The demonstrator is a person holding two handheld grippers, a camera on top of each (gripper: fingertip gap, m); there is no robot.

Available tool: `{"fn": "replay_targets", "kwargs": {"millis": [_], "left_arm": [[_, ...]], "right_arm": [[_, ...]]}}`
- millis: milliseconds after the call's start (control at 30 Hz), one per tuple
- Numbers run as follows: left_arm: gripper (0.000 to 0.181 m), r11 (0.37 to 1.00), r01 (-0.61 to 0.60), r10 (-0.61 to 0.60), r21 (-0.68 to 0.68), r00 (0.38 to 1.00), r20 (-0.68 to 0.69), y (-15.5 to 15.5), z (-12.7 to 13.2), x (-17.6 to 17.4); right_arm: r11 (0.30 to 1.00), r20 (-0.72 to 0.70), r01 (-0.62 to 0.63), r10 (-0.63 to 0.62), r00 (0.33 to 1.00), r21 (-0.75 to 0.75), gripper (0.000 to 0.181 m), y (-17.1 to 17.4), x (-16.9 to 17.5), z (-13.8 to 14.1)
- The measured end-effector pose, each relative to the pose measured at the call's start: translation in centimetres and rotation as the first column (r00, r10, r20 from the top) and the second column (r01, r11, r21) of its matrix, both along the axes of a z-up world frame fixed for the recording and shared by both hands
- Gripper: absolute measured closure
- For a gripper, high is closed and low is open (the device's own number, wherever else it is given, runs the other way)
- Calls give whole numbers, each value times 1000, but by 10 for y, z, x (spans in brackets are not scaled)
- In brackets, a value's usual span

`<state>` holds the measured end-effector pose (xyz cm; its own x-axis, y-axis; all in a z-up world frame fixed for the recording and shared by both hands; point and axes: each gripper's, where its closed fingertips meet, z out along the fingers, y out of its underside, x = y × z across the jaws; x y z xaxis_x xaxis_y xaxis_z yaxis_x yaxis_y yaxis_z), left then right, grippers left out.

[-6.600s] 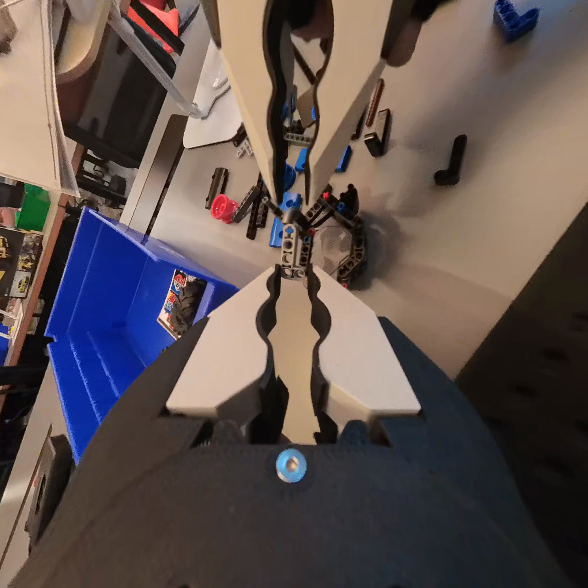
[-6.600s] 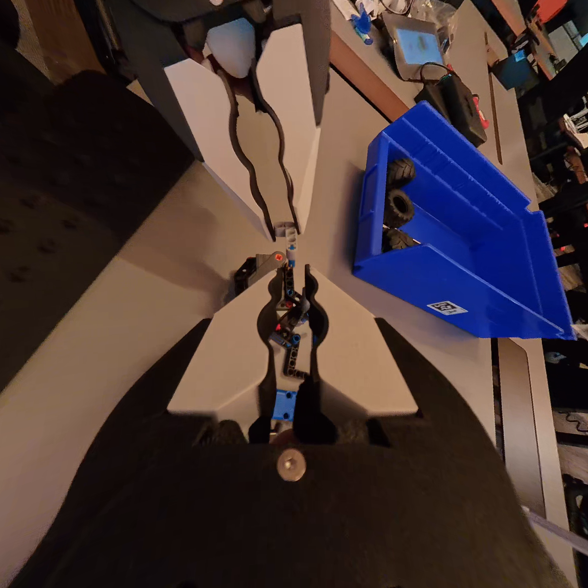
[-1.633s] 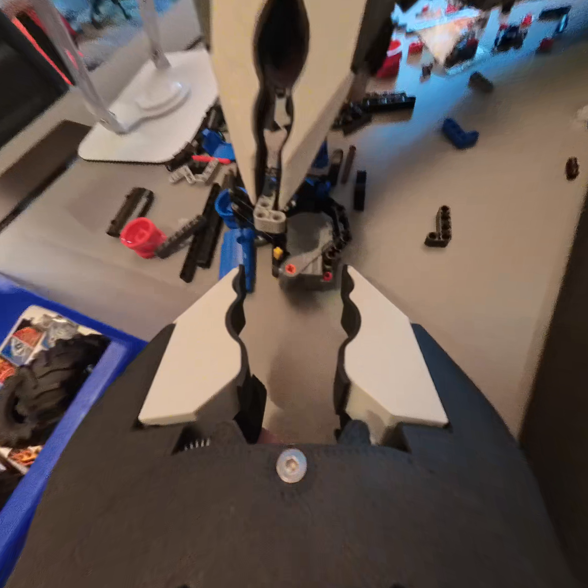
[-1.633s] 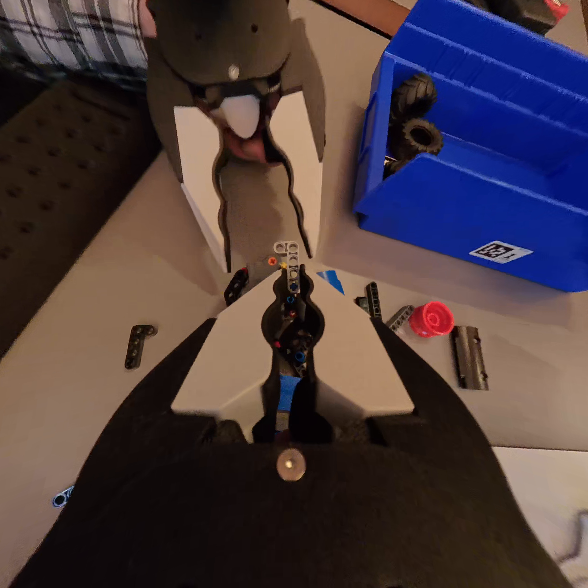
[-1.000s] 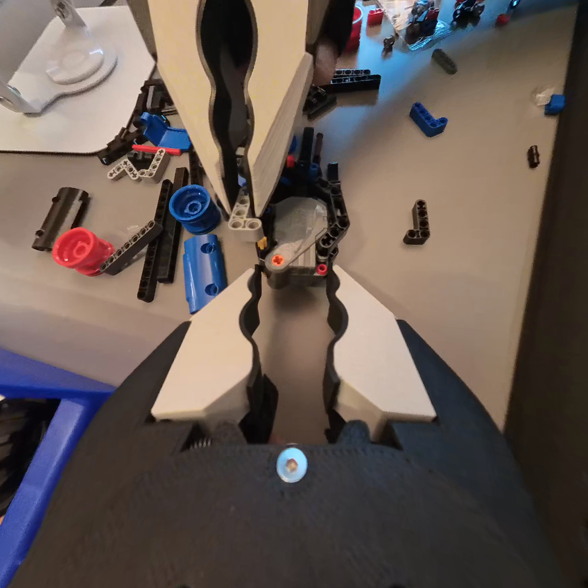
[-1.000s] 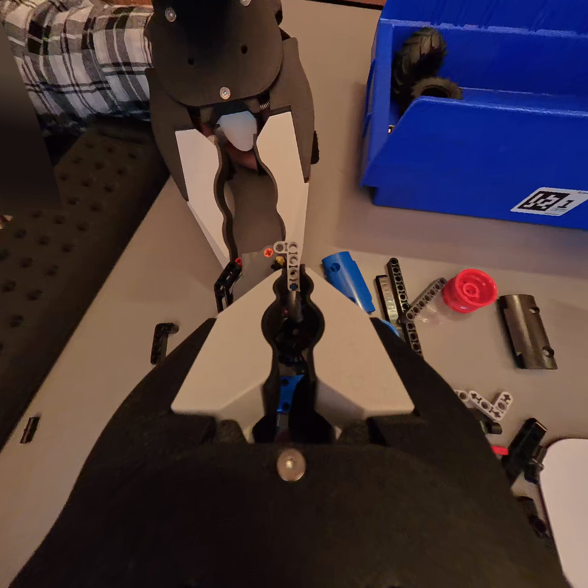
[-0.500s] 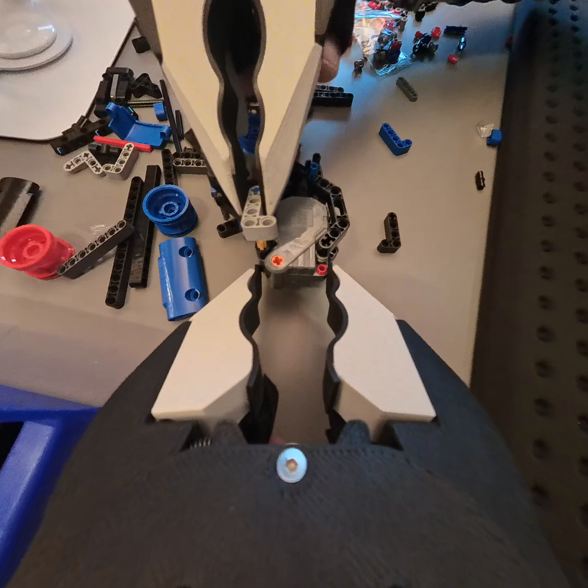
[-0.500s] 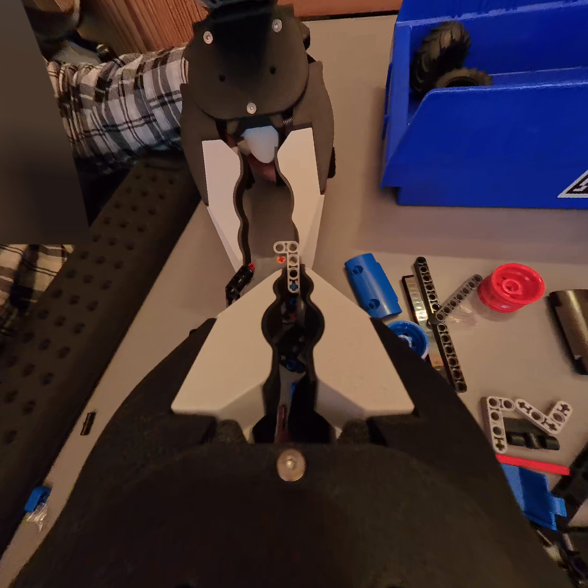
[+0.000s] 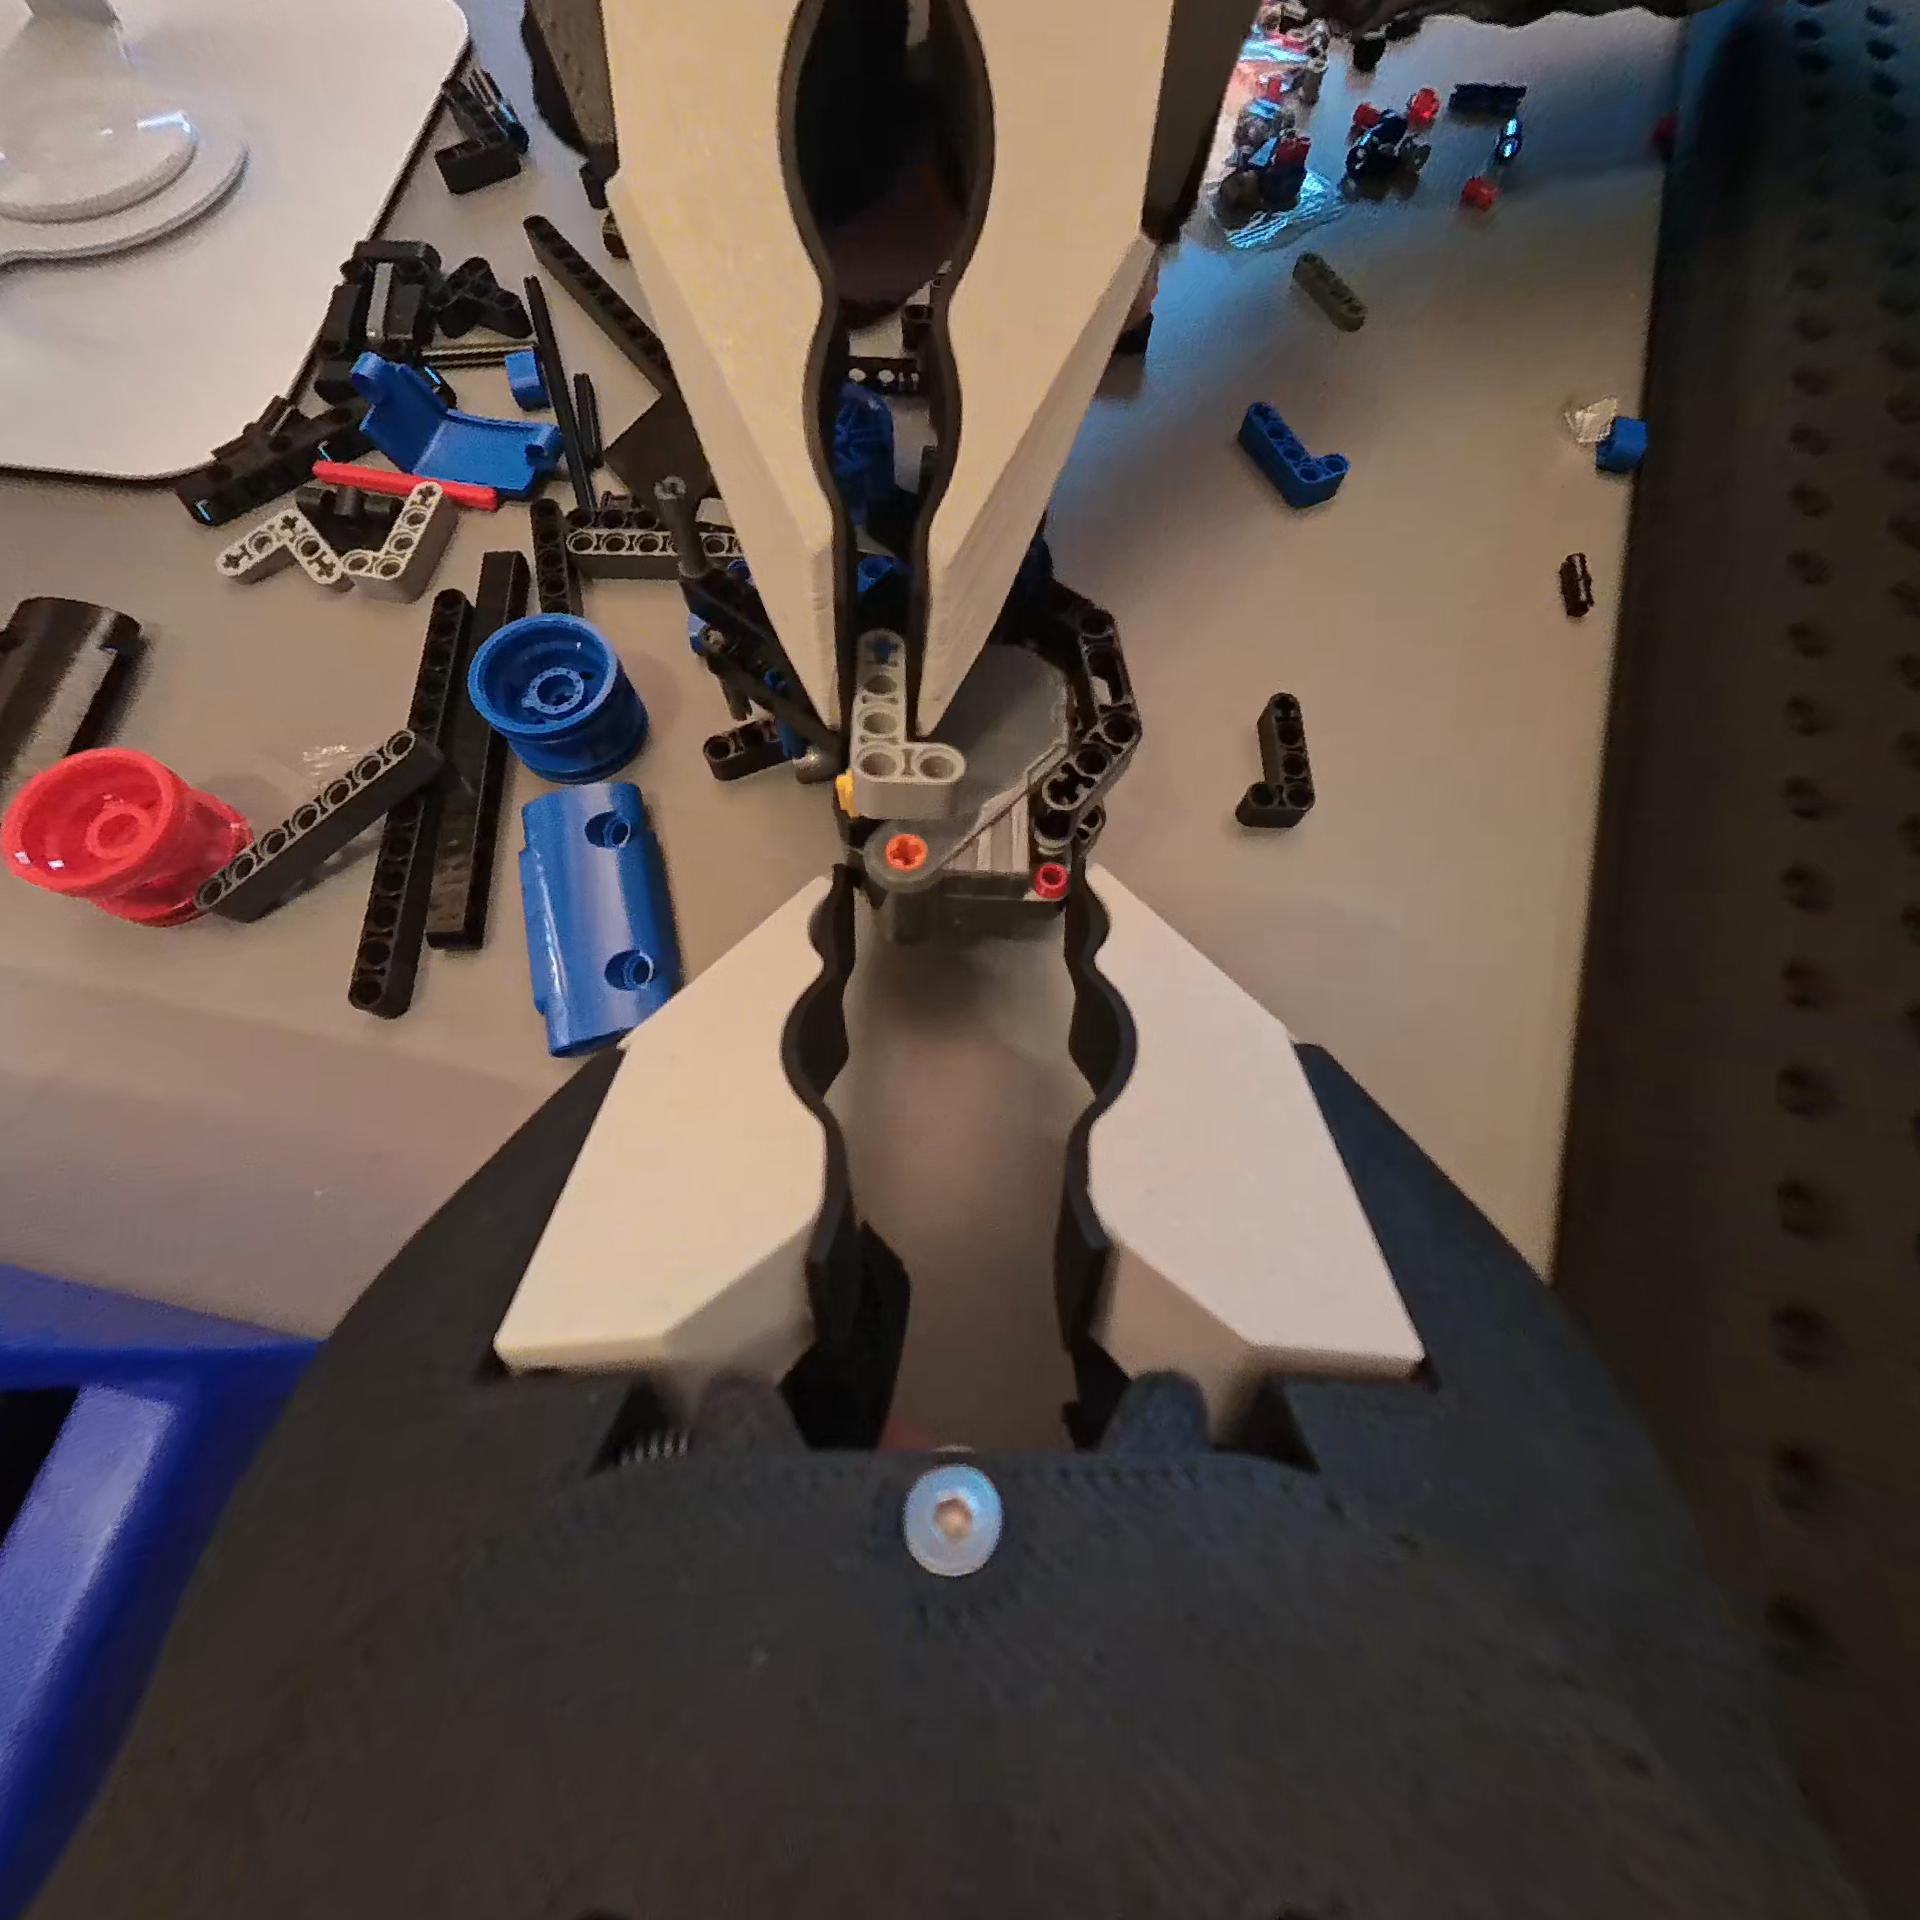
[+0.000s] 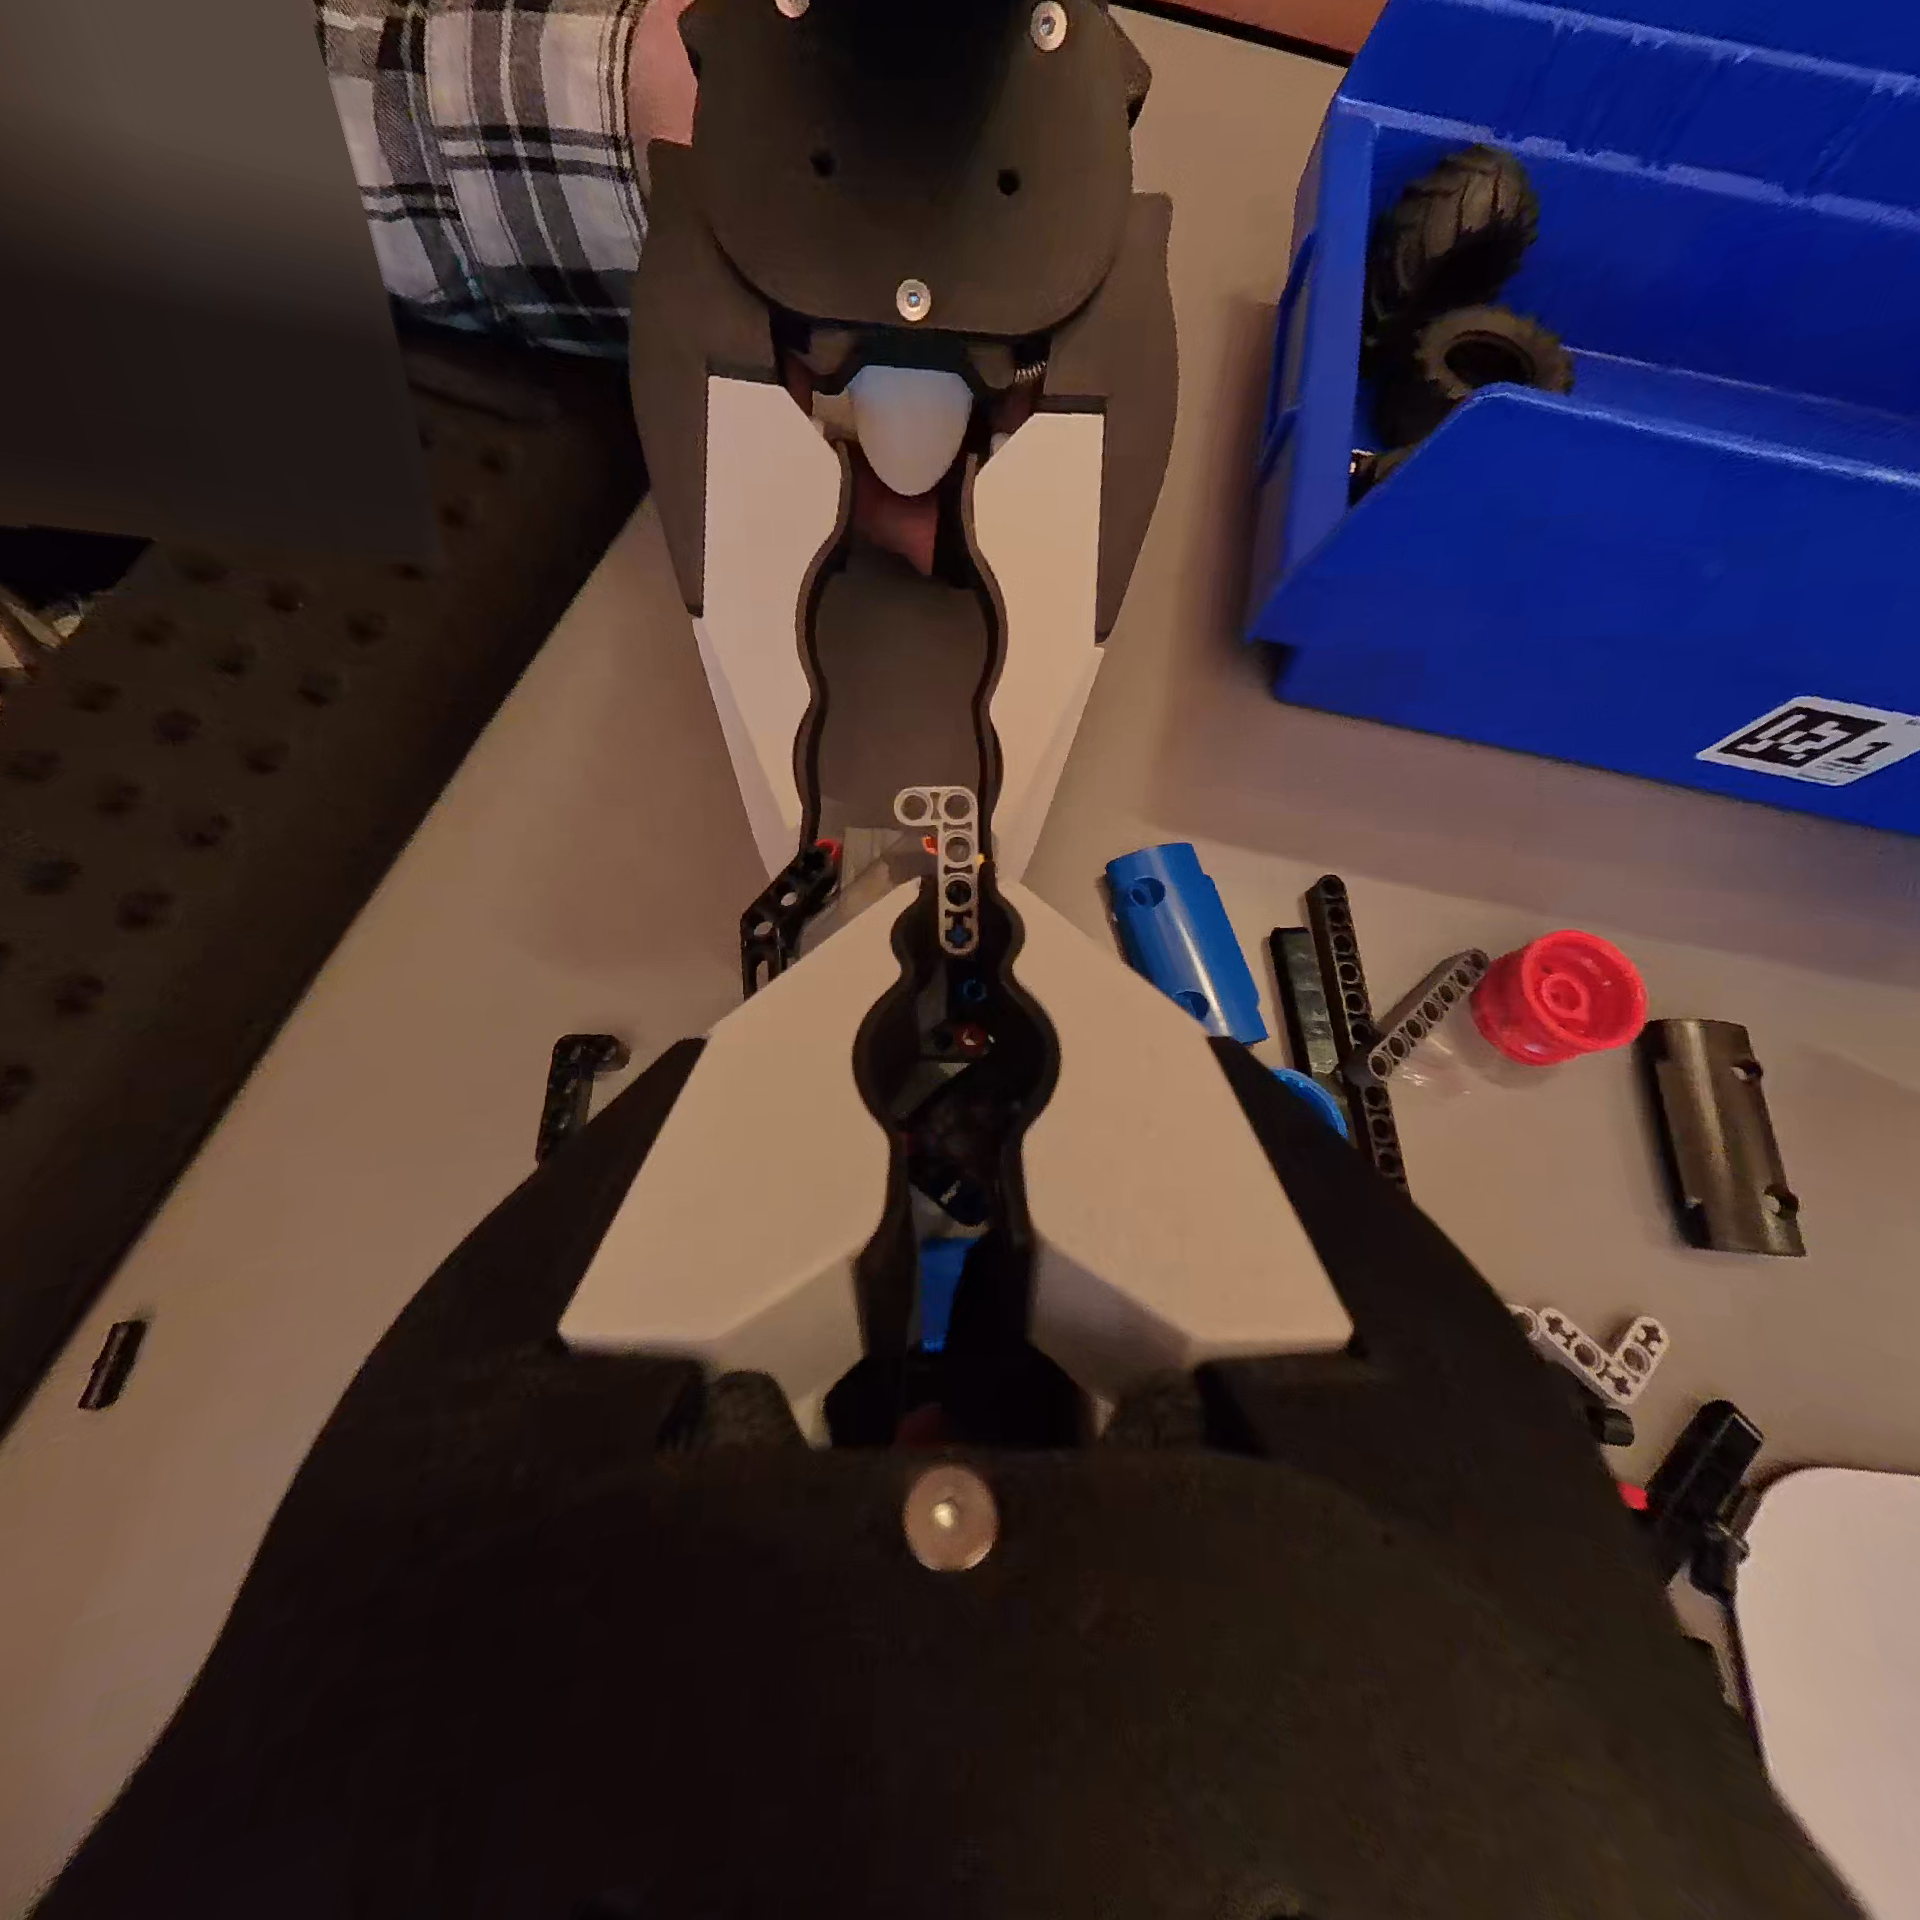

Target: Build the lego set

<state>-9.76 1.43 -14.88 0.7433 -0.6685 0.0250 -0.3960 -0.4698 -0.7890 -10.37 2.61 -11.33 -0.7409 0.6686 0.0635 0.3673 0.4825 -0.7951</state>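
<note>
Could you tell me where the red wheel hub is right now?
The red wheel hub lies on the table at the left wrist view's left edge, touching a black beam.

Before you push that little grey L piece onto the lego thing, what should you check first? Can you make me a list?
1. Right gripper shut on the grey L piece: ok.
2. L piece right over the grey and black build: ok.
3. Left gripper open, its fingertips on either side of the build's near end: ok.
4. Left gripper squeezing the build firmly: not ok.
5. Holes lined up with the pins: cannot tell.
</note>
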Motion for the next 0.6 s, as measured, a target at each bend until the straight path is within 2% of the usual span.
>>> {"fn": "replay_targets", "kwargs": {"millis": [100, 333, 500, 600], "left_arm": [[143, 1000, 1, -1, 3, 1000, -5, 0, -1, 0], [143, 1000, 15, -15, -1, 1000, 15, -1, 1, 3], [143, 1000, 17, -17, -3, 999, 36, -1, 2, 3], [143, 1000, 15, -15, -8, 999, 40, -1, 2, 2]], "right_arm": [[1000, -7, 8, -8, 1000, -7, 175, -1, 0, 0], [986, 71, 72, -62, 996, -149, 175, 6, -2, 3], [964, 133, 90, -58, 989, -251, 175, 5, -2, 5], [964, 132, 78, -46, 990, -253, 175, 2, 0, 7]]}}
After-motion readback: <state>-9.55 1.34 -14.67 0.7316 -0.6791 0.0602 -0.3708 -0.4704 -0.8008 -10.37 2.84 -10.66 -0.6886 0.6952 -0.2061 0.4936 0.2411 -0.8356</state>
